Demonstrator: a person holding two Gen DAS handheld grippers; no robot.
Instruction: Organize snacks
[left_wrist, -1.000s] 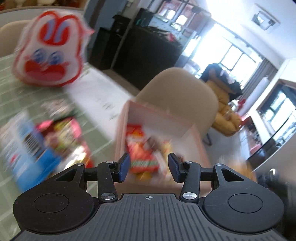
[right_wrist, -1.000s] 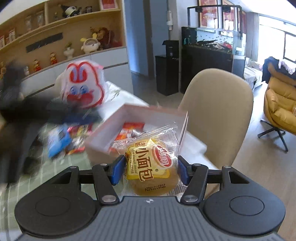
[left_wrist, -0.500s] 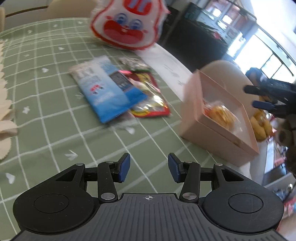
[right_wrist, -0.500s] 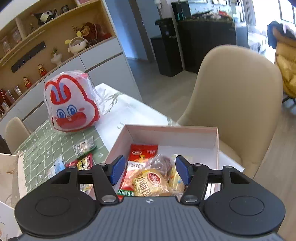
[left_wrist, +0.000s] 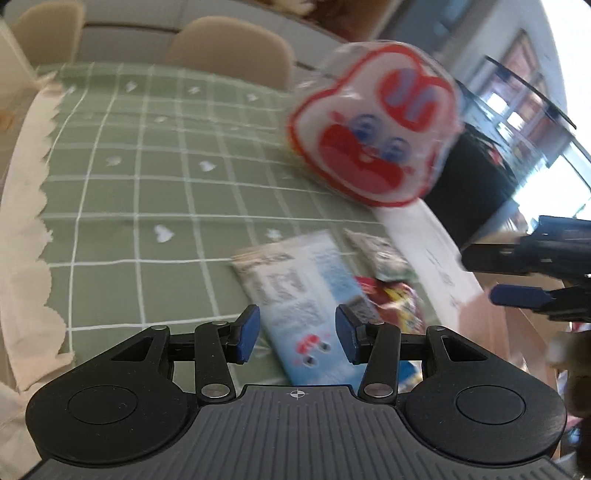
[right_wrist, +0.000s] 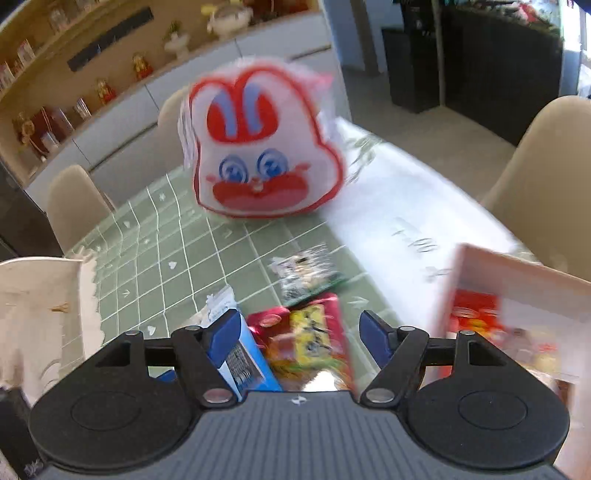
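Two hand-held grippers hang over a green-checked worktop (right_wrist: 207, 254) strewn with snacks; blur leaves no print on any pack readable. The landmark is a white-and-red rabbit-face bag (right_wrist: 264, 147) standing upright at the worktop's far side. Just in front of it lie a blue-and-white packet (left_wrist: 303, 291), a red-and-yellow packet (right_wrist: 314, 343) touching it, and a small clear packet (right_wrist: 306, 273) nearer the bag. To the bag's right stands a pink box (right_wrist: 517, 295) with red wrappers inside.

A second ago the right hand-held gripper (right_wrist: 304, 338) held a yellow bread bun over the box; half a second ago the bun lay in the box, and now this gripper is above the loose packets, jaws opening, nothing pinched between them. The left hand-held gripper (left_wrist: 297, 334), earlier facing the box, now faces the blue-and-white packet, jaws wide apart and empty, not touching it.
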